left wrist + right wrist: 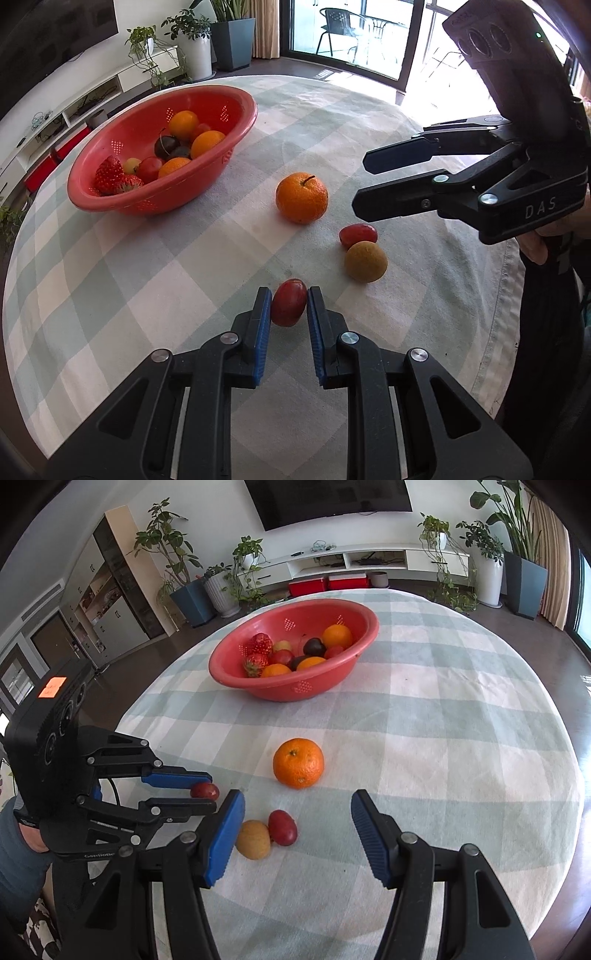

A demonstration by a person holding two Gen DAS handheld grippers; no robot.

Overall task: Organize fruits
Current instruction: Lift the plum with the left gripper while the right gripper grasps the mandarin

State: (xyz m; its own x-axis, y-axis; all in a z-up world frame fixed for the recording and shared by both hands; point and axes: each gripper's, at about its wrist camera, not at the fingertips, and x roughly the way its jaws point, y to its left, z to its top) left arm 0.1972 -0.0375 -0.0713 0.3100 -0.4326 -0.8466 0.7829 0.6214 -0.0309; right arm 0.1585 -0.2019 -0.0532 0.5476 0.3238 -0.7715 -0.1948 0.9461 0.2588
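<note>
My left gripper [289,303] is shut on a dark red plum-like fruit [289,303] low over the checked tablecloth; it also shows in the right wrist view [205,791]. My right gripper [297,812] is open and empty, hovering above the cloth; in the left wrist view it [364,184] sits right of a loose orange [301,197]. That orange [298,763] lies ahead of the right gripper. A red grape-like fruit [283,827] and a tan round fruit [253,839] lie touching by its left finger. A red basket [118,133] holds several fruits.
The round table's cloth [461,738] ends at edges on all sides. The red basket [362,642] stands at the far side of the table. Potted plants [491,565], a white TV bench and a cabinet stand beyond it.
</note>
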